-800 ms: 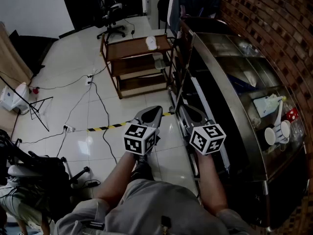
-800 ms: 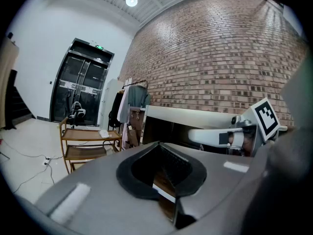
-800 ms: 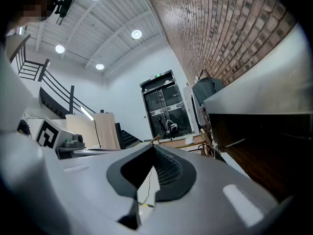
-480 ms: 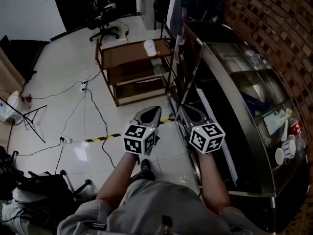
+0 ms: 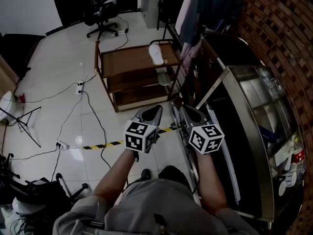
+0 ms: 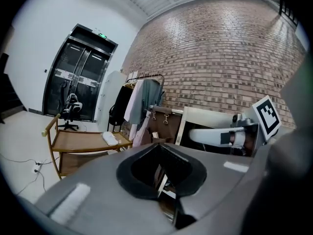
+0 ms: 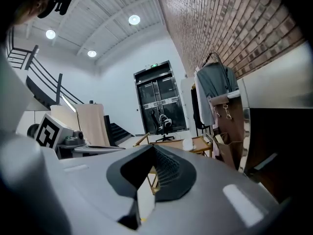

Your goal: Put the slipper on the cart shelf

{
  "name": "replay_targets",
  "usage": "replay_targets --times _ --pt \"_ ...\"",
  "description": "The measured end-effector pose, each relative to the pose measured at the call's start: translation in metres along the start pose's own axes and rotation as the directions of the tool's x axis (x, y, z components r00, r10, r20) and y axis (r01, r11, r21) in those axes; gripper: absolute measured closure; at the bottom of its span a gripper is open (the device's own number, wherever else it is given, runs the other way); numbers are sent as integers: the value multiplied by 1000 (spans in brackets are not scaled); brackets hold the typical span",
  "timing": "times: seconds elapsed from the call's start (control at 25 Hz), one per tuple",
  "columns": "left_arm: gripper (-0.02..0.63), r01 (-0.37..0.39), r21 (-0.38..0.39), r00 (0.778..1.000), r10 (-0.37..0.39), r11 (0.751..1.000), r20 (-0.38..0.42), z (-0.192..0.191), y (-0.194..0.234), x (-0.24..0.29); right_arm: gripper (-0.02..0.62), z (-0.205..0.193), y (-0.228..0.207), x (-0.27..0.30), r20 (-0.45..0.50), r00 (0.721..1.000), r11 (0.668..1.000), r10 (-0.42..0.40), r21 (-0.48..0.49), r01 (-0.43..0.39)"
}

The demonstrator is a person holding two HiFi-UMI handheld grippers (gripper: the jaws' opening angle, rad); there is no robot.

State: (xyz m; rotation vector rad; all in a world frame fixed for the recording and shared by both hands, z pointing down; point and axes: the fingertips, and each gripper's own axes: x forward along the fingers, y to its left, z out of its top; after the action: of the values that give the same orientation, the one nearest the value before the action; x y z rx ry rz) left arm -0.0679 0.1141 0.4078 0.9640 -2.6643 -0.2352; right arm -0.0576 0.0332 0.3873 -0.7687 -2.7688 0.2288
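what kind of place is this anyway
Probably an indoor workspace or studio rather than a home. Loose cables trail across a tiled floor, an office chair stands at the far end, and a long stainless counter runs along a brick wall.

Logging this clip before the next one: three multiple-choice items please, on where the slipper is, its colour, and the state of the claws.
1. Where is the slipper? A. on the floor B. on the top shelf of the cart C. on the steel counter
2. What colour is the slipper? A. white B. red C. black
3. How are the left claw and the right claw? A. both wide open B. both shut, empty C. one shut on the slipper
Key: 1 B, it lies on the top brown shelf; 2 A, it shows white against the wood; 3 B, each claw's jaws meet with nothing between.
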Motion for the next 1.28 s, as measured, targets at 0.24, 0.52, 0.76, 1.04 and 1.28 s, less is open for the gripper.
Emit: replay_targets --times 0.24,0.52,0.76,1.04,1.28 --pt "598 -37 1 999 37 999 -35 24 50 59 597 30 -43 74 6 999 999 37 11 -37" --pt "598 -109 -12 992 108 994 -68 35 99 144 597 43 -111 157 -9 997 997 72 -16 -72" --pt "598 -164 -14 983 162 986 -85 48 132 193 597 49 -145 213 -39 993 994 112 -11 -113" --pt "598 -182 -49 978 175 982 -117 41 198 232 597 38 -173 287 -74 995 997 71 3 -71" --pt "598 -129 -68 980 117 989 -162 31 275 278 597 11 -201 366 -167 986 999 -14 25 19"
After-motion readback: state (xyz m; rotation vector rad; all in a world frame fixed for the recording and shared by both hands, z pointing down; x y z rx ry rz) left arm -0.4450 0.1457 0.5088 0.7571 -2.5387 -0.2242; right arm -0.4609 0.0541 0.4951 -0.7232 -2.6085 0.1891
